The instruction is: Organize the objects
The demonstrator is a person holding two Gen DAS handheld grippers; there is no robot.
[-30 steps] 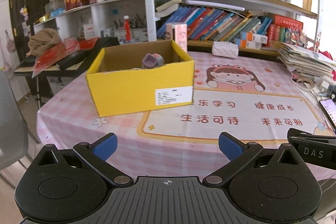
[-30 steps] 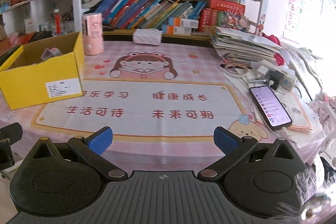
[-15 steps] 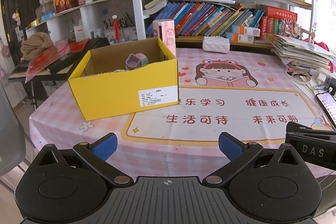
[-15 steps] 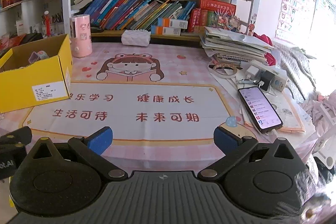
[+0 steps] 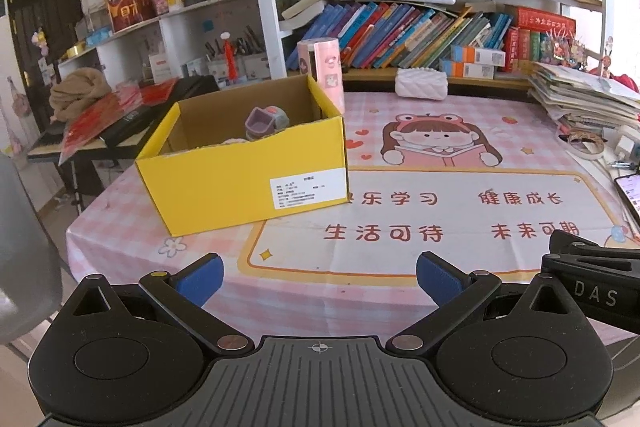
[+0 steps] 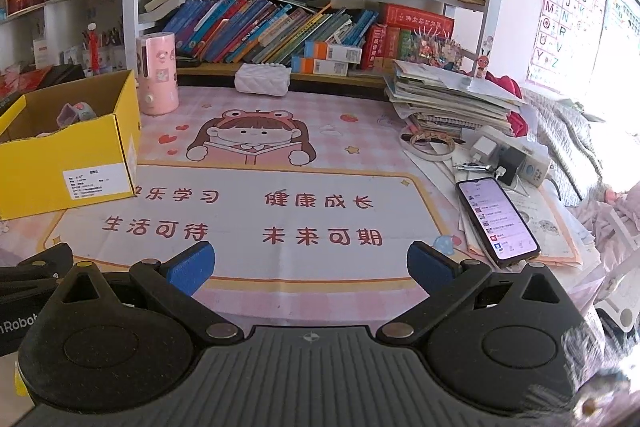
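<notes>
Left view: fingers spread, empty, low over desk; box ahead, toy inside. Right view: fingers likewise released, empty; phone near. Best approached squarely, gripped centrally.

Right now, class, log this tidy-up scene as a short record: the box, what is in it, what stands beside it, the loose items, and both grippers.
container: yellow cardboard box, open top, on the left part of the table
inside box: small purple toy; other contents unclear
behind box: pink cylinder, upright
back edge of table: white quilted pouch
right side of table: smartphone, screen lit, lying on papers; tape roll; stack of papers
left gripper: open, holding nothing
right gripper: open, holding nothing
</notes>
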